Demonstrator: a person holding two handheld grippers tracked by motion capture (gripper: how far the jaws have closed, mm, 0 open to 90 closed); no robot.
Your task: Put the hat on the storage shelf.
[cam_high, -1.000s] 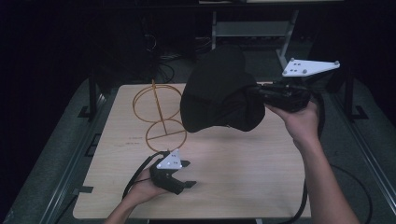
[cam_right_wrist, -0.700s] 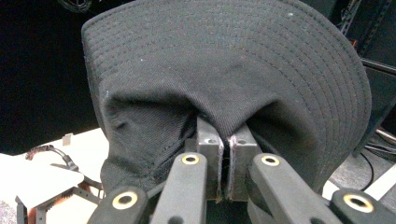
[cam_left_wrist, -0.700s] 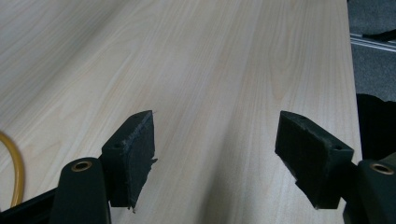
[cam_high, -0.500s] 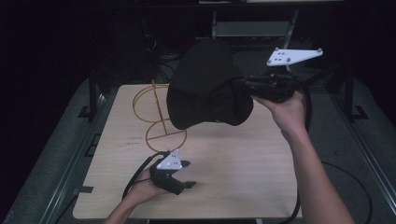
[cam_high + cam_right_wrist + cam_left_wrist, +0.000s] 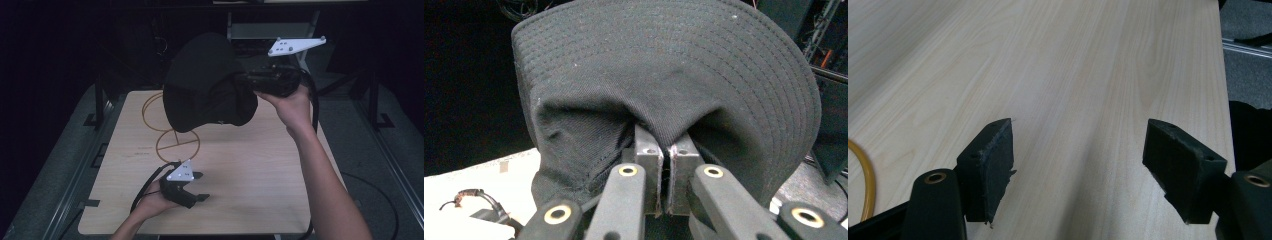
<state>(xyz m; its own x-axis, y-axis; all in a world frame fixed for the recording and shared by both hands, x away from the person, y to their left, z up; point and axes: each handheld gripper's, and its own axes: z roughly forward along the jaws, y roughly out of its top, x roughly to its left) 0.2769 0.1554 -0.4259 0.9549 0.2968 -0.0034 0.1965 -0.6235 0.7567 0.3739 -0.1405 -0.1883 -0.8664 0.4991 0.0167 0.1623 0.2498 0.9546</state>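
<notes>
We see the right hand [image 5: 292,107] raised above the far right of the table [image 5: 260,165], forearm stretched up from the near edge, its gripper [image 5: 663,155] pinched tight on a black cap [image 5: 205,85] held in the air over the far side, above a yellow wire stand [image 5: 170,130]. The left hand [image 5: 150,205] rests low at the near left edge, its gripper [image 5: 1078,160] spread wide over bare wood, holding nothing.

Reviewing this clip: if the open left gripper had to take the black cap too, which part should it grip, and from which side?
Probably the stitched brim: flat and thin enough for the left gripper to span. The right gripper is shut on bunched cloth of the black cap, held above the table, so come from below, on the side away from that grip.
</notes>
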